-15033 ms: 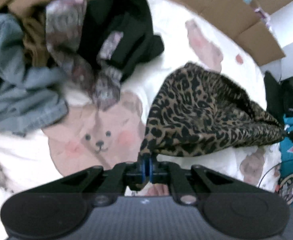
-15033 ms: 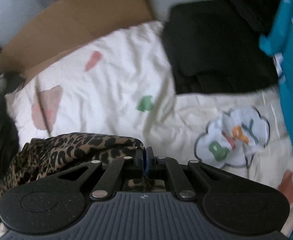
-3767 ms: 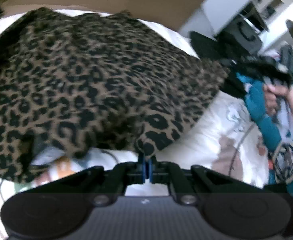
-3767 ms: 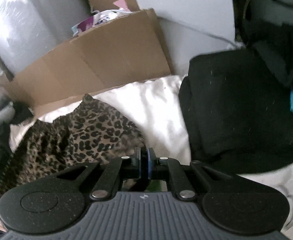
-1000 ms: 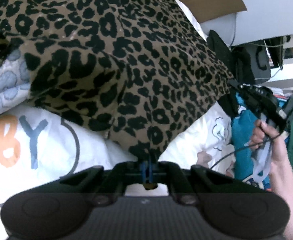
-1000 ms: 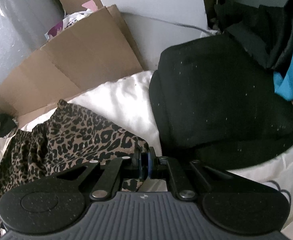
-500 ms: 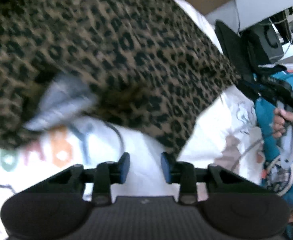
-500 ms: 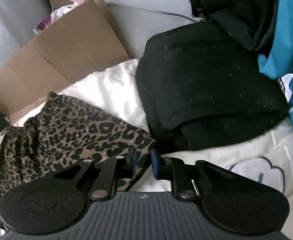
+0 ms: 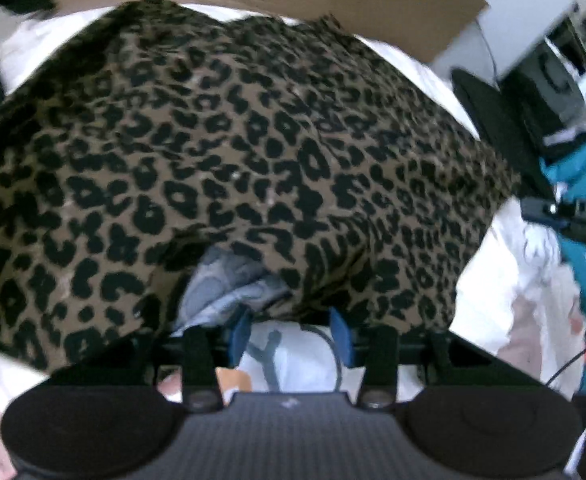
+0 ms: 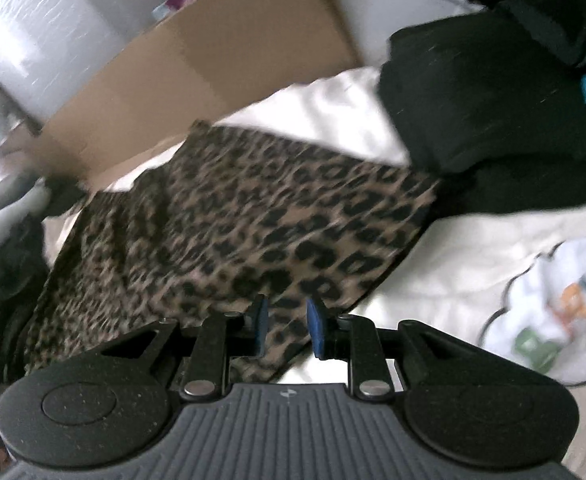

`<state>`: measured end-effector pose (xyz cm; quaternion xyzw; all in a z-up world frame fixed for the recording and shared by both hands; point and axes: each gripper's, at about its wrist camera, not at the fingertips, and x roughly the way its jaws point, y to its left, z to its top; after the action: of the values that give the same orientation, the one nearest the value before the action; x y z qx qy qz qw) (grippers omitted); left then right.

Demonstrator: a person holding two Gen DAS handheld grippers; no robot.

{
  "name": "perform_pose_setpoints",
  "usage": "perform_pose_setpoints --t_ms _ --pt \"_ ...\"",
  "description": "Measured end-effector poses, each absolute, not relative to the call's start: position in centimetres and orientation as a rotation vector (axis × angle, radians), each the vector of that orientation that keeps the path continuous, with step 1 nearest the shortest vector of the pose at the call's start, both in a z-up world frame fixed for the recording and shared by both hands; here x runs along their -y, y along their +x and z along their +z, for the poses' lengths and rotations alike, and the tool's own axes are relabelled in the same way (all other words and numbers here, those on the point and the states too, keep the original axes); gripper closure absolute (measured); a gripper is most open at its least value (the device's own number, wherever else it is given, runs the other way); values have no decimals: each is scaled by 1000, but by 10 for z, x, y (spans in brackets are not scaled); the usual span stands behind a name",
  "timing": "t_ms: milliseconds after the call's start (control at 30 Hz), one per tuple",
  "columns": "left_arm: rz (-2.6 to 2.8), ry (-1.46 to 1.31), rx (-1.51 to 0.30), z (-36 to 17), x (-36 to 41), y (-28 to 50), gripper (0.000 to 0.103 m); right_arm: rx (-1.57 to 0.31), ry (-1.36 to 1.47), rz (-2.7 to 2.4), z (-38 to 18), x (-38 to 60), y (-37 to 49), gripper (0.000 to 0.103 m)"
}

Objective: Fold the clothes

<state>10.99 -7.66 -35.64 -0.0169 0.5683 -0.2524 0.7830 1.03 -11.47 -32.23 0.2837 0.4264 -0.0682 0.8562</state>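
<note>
Black ribbed left tongs (image 9: 289, 338), blue pads (image 9: 240, 336), silver screws

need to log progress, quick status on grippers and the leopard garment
Left gripper opening, nothing between pads. Right gripper opening, clear of cloth. Leopard garment lying on white blanket. Black clothes alongside, touching its edge.

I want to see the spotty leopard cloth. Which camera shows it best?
The left wrist view: the leopard cloth fills most of the picture, with its near edge folded up over a grey-blue patch. The right wrist view shows it smaller and blurrier, lying flat on the white blanket beside black clothes.
</note>
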Motion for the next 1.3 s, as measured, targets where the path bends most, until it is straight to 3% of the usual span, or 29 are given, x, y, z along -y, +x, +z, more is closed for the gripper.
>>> perform_pose_setpoints --t_ms 167,367,467,900,1300 --pt "-571 12 -1217 -371 81 116 62 -928 619 -94 -332 93 9 81" --pt "-630 43 -1188 -375 82 117 89 -962 644 -23 -341 72 5 81" --pt "-661 31 -1180 -365 77 113 93 -988 641 14 -344 60 4 81" --pt "-704 -63 -1253 -326 72 85 94 -1013 625 89 -341 42 7 81" --pt "-653 -260 -1361 -333 67 82 94 -1008 656 170 -337 35 2 81"
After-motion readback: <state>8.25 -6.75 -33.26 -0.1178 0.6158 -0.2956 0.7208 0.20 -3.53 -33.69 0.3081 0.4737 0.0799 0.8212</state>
